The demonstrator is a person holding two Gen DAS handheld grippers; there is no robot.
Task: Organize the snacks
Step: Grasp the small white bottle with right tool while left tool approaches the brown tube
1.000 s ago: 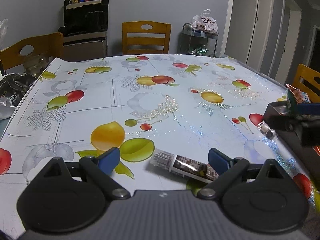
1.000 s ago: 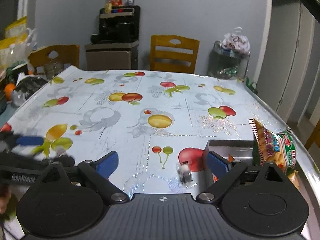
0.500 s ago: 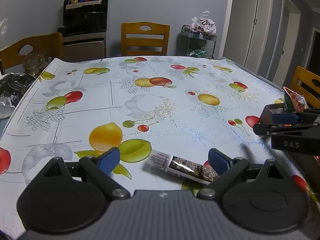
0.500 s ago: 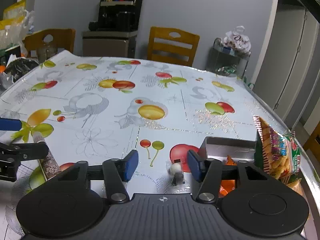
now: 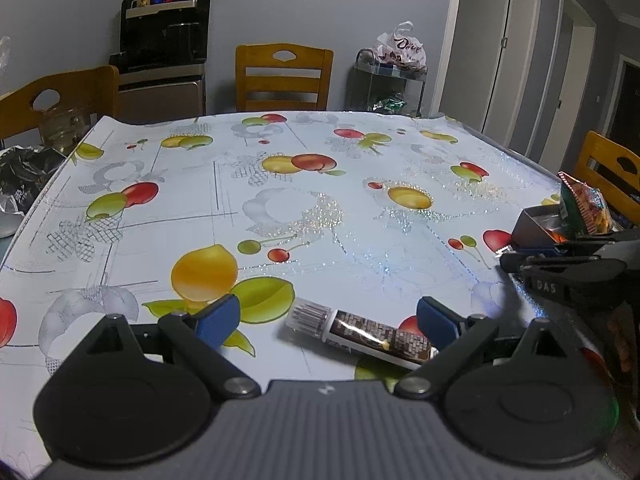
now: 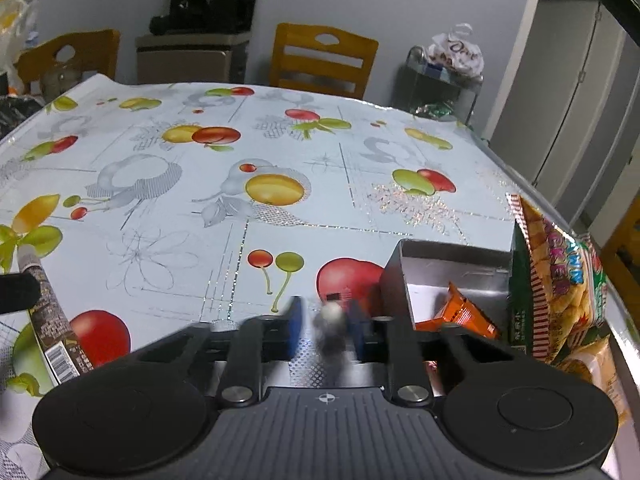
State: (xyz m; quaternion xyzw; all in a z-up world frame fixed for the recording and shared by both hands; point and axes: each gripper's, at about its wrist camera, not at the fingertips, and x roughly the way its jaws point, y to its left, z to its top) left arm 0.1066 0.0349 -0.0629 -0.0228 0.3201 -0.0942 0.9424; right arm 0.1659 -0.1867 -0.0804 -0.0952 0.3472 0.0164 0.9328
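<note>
Beside the metal tray (image 6: 448,258) near the table (image 6: 224,240) edge, the right hand-held gripper (image 6: 326,326) pinched a small wrapped candy (image 6: 332,316); the left hand-held gripper (image 5: 328,316) stood spread over a snack bar (image 5: 360,334), open tabletop beyond.

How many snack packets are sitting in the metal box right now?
2: an orange foil packet lying inside the grey metal box, and a tall green-and-yellow cracker bag standing at its right end. Others may be hidden.

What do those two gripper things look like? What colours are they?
Both look alike. The left gripper has a dark grey ribbed body, two round black discs, black arms with silver screws and blue finger pads. The right gripper is the same, with a small crosshair mark on its body. Seen from the side, it carries white letters. No sleeves or cables show.
</note>
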